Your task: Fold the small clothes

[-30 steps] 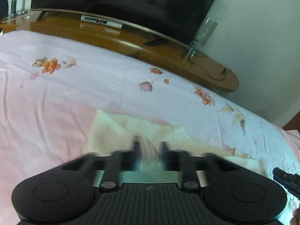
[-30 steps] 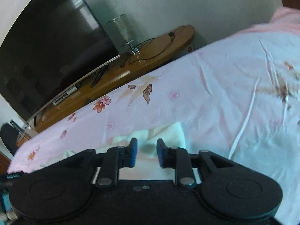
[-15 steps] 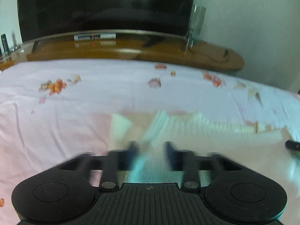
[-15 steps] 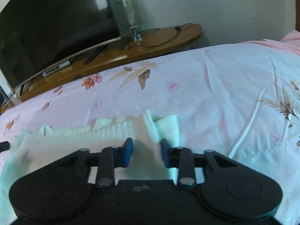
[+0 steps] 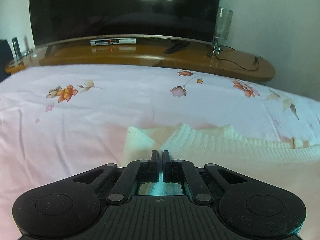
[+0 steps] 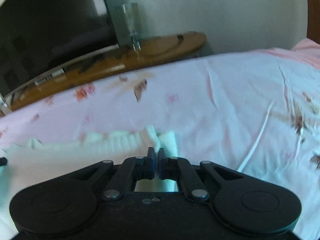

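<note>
Cream ribbed knit garment (image 5: 230, 150) lies flat on the pink floral bedsheet (image 5: 90, 120), on the side toward the curved wooden TV shelf (image 5: 140, 54). Your left gripper (image 5: 160, 153) and right gripper (image 6: 156, 152) each have jaws pinched together on its near edge. Risk: uneven lifting skews the fold; thin bites may slip or snag the sheet beneath.

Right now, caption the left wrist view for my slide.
Left tool pinching the cream knit garment on a pink floral bedsheet, TV behind.
</note>
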A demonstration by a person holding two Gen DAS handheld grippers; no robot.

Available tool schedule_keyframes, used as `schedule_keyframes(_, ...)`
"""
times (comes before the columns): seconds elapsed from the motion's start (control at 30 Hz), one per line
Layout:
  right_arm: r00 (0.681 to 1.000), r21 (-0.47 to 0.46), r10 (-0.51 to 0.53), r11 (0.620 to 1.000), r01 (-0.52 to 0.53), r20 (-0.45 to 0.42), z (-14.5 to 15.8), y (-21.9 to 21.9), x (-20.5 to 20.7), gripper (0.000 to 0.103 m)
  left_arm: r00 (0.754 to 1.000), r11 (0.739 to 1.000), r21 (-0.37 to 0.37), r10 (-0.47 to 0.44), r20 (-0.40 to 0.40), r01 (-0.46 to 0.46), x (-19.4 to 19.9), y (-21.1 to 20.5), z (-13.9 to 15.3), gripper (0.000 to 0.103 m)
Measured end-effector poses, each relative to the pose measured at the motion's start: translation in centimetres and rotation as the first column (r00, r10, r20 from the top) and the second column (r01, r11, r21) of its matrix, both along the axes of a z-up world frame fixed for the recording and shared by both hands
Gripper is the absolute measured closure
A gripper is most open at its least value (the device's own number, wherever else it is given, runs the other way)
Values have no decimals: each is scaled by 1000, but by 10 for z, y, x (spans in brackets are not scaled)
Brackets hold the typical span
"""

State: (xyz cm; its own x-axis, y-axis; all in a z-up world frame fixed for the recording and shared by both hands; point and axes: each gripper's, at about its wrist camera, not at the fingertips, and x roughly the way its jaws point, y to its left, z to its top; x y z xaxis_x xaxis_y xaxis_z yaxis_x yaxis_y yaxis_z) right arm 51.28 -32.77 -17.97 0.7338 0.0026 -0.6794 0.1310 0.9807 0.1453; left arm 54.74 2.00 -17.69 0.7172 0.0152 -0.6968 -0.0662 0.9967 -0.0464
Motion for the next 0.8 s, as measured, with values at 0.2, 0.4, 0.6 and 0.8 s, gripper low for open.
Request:
schedule_keyframes(0.2, 998, 11, 12, 1000, -13, 62, 28, 3, -25, 76, 996, 998, -2, -65, 57, 66, -28, -8, 31, 100)
schedule_keyframes(0.4, 991, 5, 121, 993, -122, 63, 40, 48, -37, 80, 975, 971, -83, -222, 18, 223, -36, -51, 36, 100)
schedule_keyframes(0.6, 971, 10, 234, 972, -234, 45, 31, 111, -29, 82, 965, 963, -74, -261, -13, 259, -25, -92, 19, 99)
schedule_keyframes(0.8, 979, -38, 199, 979, -200, -30, 7, 111, -10, 86, 983, 982, -36, -184, -12, 184, -16, -71, 4, 100)
